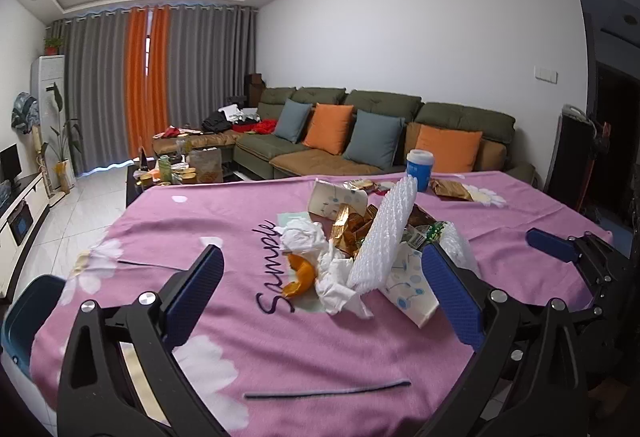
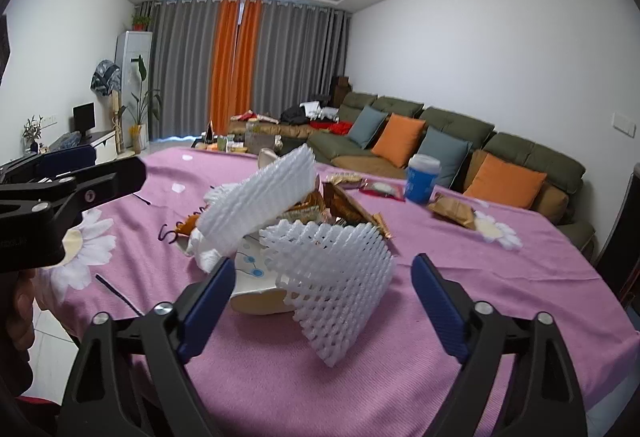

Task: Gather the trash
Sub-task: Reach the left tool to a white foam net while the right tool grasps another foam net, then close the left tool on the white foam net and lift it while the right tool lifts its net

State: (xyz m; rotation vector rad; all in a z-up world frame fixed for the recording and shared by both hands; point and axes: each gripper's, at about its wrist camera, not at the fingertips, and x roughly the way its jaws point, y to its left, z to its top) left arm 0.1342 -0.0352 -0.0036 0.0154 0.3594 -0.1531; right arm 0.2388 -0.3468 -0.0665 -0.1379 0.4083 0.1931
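Trash pile (image 1: 352, 253) sitting on pink tablecloth (image 1: 240, 337); left gripper (image 1: 324, 289) and right gripper (image 2: 324, 289) both gaping wide, holding nothing.

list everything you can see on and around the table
cloth: 1, pink, covers table
foam nets: 2, white, in pile
tissues: several, white, pile's left
peel: 1, orange, beside tissues
paper cups: 2, white patterned, in pile
wrappers: several, gold, pile's middle
tub: 1, blue, far edge
bin: 1, blue, left of table
sofa: 1, green, behind
left gripper: jaws open
right gripper: jaws open, around near net
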